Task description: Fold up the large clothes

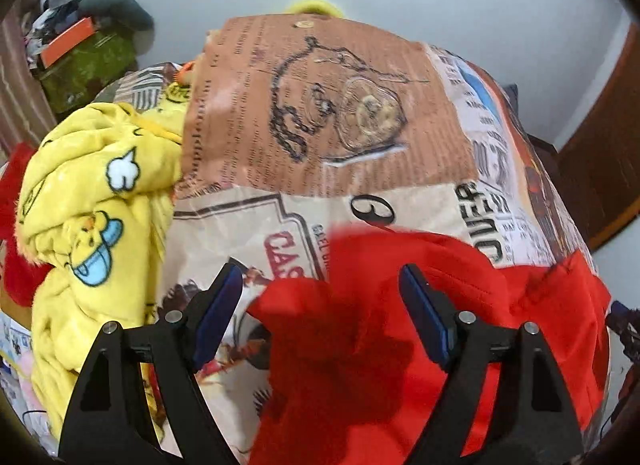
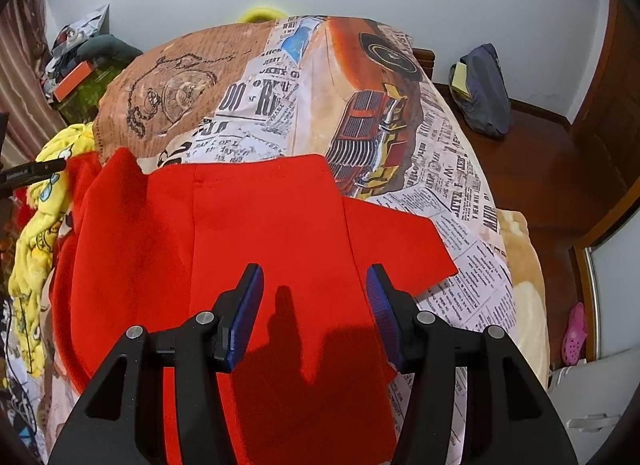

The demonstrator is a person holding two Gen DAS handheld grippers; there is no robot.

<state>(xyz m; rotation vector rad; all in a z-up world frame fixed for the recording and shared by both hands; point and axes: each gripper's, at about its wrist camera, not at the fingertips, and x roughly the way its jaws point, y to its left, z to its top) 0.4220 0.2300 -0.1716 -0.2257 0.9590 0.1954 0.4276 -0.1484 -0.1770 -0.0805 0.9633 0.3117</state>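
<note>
A large red garment lies spread on a bed with a newspaper-print cover. In the left wrist view the red garment is bunched and wrinkled under my left gripper, which is open and empty just above it. My right gripper is open and empty above the flatter part of the garment, near its right edge. The tip of the left gripper shows at the left edge of the right wrist view.
A crumpled yellow cartoon-print fleece lies to the left on the bed. Cluttered boxes and bags stand at the back left. A dark bag sits on the wooden floor to the right, and a pink shoe lies nearer.
</note>
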